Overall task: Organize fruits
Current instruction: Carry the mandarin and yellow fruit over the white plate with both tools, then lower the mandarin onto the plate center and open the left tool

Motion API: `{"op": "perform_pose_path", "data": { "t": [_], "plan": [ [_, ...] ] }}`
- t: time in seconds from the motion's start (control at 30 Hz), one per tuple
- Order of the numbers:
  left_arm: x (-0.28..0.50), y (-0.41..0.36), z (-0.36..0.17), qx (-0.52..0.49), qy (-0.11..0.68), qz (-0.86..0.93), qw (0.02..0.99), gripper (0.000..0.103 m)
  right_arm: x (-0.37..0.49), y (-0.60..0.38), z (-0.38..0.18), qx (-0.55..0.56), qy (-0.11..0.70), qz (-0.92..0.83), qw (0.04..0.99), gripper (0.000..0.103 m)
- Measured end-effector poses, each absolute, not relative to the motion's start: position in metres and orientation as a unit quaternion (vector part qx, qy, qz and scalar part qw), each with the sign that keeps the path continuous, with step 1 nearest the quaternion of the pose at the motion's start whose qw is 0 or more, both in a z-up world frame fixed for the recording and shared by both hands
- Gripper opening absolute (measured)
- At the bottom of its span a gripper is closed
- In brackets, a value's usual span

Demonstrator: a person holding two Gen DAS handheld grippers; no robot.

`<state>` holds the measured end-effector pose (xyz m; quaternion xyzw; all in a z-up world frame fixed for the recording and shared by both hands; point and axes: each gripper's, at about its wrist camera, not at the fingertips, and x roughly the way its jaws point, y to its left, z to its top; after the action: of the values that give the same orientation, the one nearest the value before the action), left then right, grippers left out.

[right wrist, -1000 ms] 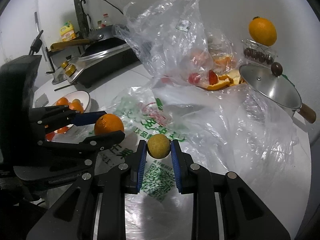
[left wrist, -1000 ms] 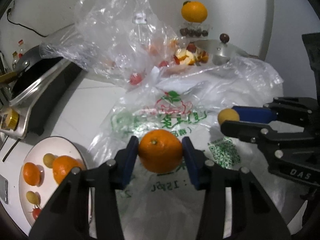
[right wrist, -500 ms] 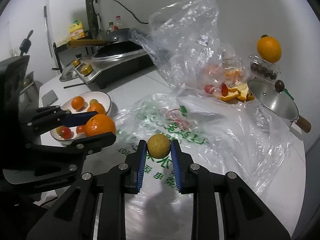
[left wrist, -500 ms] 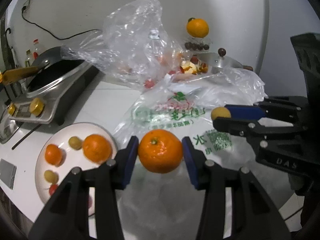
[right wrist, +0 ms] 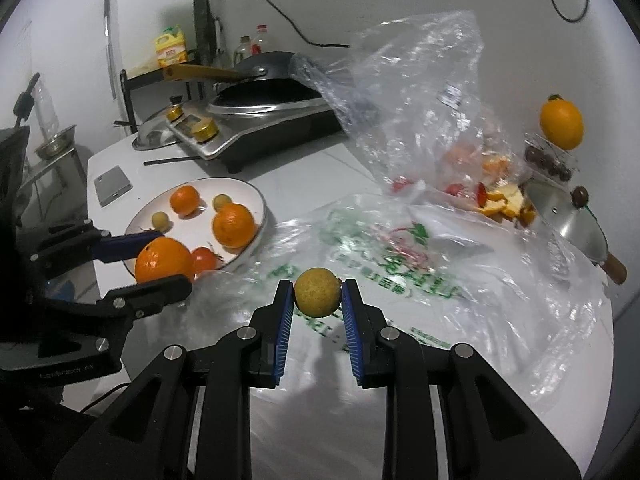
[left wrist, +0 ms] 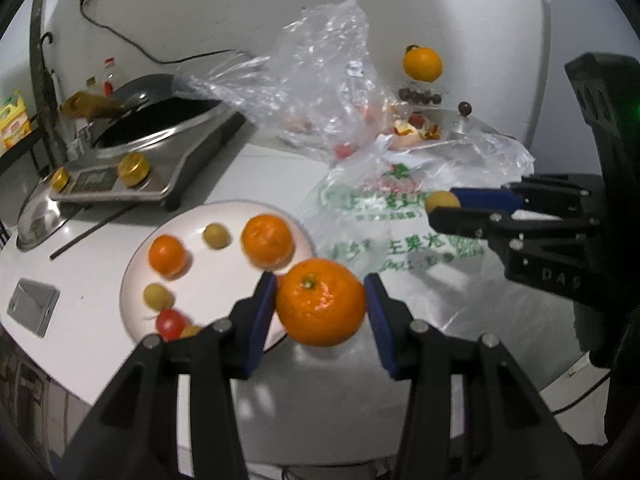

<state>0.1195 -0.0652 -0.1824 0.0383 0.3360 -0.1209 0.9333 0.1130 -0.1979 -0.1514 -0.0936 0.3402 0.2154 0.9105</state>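
Left wrist view showed the left gripper (left wrist: 320, 300) clamped on an orange (left wrist: 320, 302), both blue pads pressed against its sides, jaws parted only to the width of the fruit. The orange hung clear of the table (left wrist: 100, 320), at the near right edge of the plate (left wrist: 132, 292), stem end facing up toward the camera. On the plate lay two more oranges, two small yellow-green fruits and a red tomato (left wrist: 171, 323) near the front rim; a further small piece beside the tomato was too hidden to identify.

To the right in the same view, the right gripper (left wrist: 438, 210) was seen side-on, holding a small yellow fruit (left wrist: 440, 201) above the printed bag (left wrist: 400, 240).

Right wrist view confirmed this: the right gripper (right wrist: 317, 294) was closed tight on the yellow fruit (right wrist: 317, 292), pads touching both sides, jaws narrow. The fruit was held above the printed bag (right wrist: 400, 264), well apart from the plate (right wrist: 262, 208). The left gripper (right wrist: 162, 256) appeared at the left with its orange (right wrist: 164, 260) just at the plate's near rim.

A crumpled clear bag (right wrist: 420, 92) stood behind, with peel and red fruit pieces at its base. A stove (right wrist: 260, 120) sat at the back left, a pot lid (right wrist: 568, 224) at the right.
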Motion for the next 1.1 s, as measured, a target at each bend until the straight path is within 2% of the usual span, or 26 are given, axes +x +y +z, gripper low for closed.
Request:
{"op": "perform_pose_path", "data": {
  "t": [0.53,1.1],
  "plan": [
    [0.103,-0.005,-0.189,0.016,0.335,-0.084,0.938,0.046,0.106,-0.130,-0.156,-0.122,0.347,0.259,0.893,0.027],
    [0.153,0.007,-0.194,0.021,0.331,-0.092,0.939,0.046,0.121,-0.111,-0.168,-0.120,0.361,0.271,0.884,0.027]
  ]
}}
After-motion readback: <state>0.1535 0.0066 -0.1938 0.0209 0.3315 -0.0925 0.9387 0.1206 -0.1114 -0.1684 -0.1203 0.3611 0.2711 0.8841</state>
